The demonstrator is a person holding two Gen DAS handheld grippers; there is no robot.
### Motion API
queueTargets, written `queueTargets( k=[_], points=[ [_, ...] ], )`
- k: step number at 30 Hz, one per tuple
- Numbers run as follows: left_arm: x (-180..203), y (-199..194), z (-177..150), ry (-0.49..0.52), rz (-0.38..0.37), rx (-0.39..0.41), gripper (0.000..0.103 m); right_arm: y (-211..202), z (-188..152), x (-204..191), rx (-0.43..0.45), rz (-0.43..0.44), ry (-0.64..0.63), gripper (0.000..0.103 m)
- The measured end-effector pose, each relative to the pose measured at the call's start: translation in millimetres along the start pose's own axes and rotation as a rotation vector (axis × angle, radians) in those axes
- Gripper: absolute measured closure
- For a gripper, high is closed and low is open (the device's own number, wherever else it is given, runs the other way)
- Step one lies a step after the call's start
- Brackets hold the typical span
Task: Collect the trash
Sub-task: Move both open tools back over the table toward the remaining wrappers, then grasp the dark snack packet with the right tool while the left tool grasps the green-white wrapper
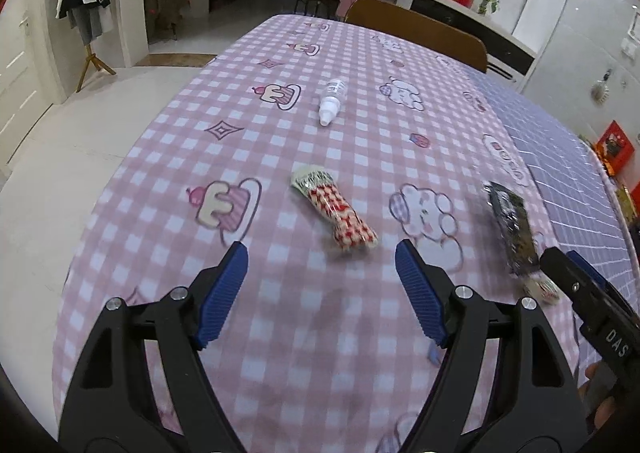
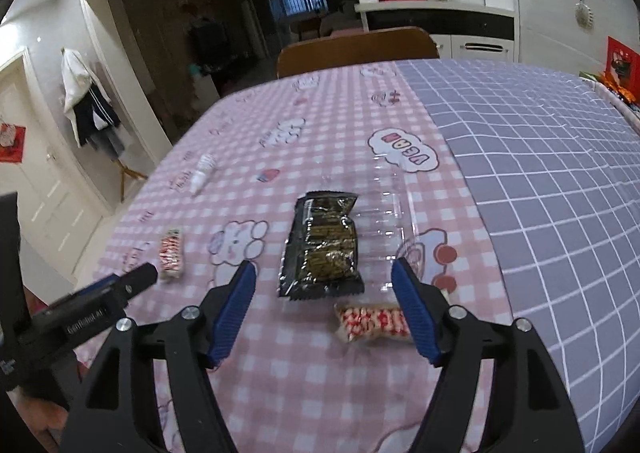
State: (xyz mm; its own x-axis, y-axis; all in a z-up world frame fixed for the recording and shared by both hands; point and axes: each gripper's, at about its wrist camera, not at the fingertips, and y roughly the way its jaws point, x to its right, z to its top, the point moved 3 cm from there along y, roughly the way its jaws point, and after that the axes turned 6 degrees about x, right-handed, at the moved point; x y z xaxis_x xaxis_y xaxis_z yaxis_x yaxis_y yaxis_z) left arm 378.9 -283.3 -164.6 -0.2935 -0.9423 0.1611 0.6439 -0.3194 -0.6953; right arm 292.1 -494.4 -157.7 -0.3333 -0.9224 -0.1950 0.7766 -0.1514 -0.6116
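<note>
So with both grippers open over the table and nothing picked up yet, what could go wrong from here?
1. The clear plastic clamshell tray beside the black foil snack packet is nearly invisible and easily missed or crushed.
2. A second red-and-white candy wrapper lies right by the right gripper and may be nudged away.
3. The small white dropper bottle lies on its side and could roll.

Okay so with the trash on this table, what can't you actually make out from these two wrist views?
- Dark wrapper: print unreadable in both views, blurred in the left wrist view.
- Clear plastic tray: faint edges in the right wrist view, not discernible in the left.
- Second red-and-white wrapper: one end hidden behind the right gripper finger.
- White bottle: label too small.
- No trash bin in either view.
</note>
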Motion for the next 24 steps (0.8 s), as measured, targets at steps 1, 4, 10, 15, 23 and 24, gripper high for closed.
queueTargets(
  k=[1,4,10,15,23,24],
  points=[
    [0,5,3,0.001,0.003,-0.005,0.028,5,1,-2,-0.011,-0.021,-0.021,0.032],
    [1,17,9,-0.004,0.002,-0.02,0.028,23,2,-12,-0.043,-0.051,-0.073,0.031],
    [8,32,10,0.044,-0.009,-0.052,0.05,43,3,-20,-0.052,-0.099,-0.133,0.03],
    [6,32,12,0.049,-0.051,-0.071,0.077,47,0,-26,-0.054,-0.162,-0.215,0.046],
    [-1,13,5,0.049,-0.096,-0.053,0.087,33,3,-31,-0.013,-0.098,-0.192,0.063],
    [-2,8,4,0.052,-0.101,-0.045,0.088,29,3,-32,-0.005,-0.085,-0.186,0.063]
  ],
)
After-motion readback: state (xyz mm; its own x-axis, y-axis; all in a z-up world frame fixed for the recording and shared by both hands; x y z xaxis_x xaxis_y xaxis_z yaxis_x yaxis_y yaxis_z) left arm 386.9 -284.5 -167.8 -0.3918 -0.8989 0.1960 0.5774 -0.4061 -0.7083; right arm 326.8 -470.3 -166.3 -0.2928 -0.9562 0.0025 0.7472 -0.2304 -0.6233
